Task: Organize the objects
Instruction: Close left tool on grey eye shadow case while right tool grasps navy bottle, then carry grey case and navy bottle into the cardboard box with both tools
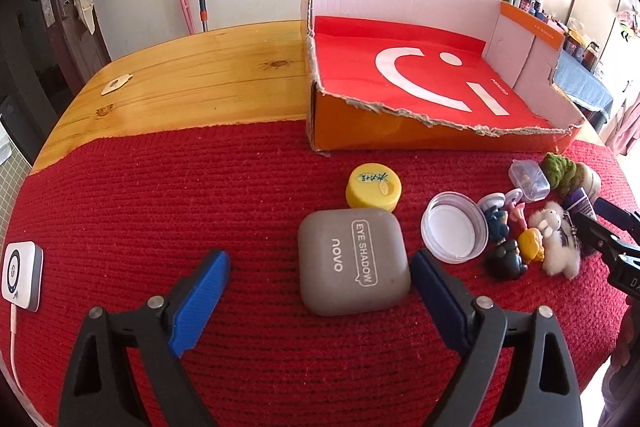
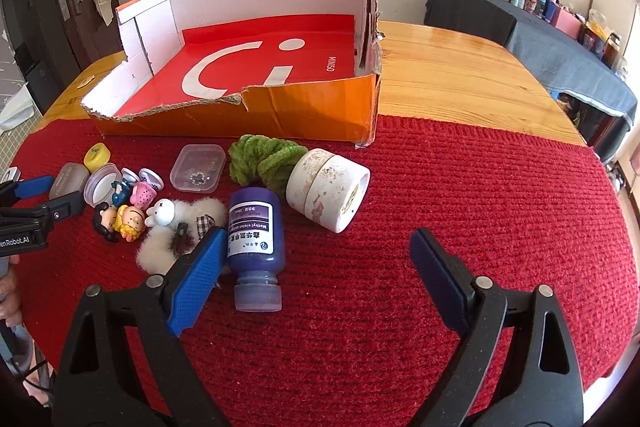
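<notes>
My left gripper (image 1: pixel 320 267) is open, and a grey eye shadow case (image 1: pixel 354 261) lies between its fingers, nearer the right one. A yellow cap (image 1: pixel 373 186) lies just beyond the case and a clear lid (image 1: pixel 454 227) to its right. My right gripper (image 2: pixel 316 253) is open and empty. A purple bottle (image 2: pixel 256 227) lies on its side just inside its left finger. A toppled white pot with a green plant (image 2: pixel 328 187), a fluffy white toy (image 2: pixel 180 227), small figurines (image 2: pixel 128 203) and a clear small box (image 2: pixel 197 167) lie beyond. The orange cardboard box (image 2: pixel 312 107) has only red paper inside.
Everything lies on a red knitted mat (image 2: pixel 440 187) on a wooden table (image 1: pixel 200 75). A white device (image 1: pixel 22 275) sits at the mat's left edge. A dark-covered side table (image 2: pixel 540 35) with clutter stands at the right.
</notes>
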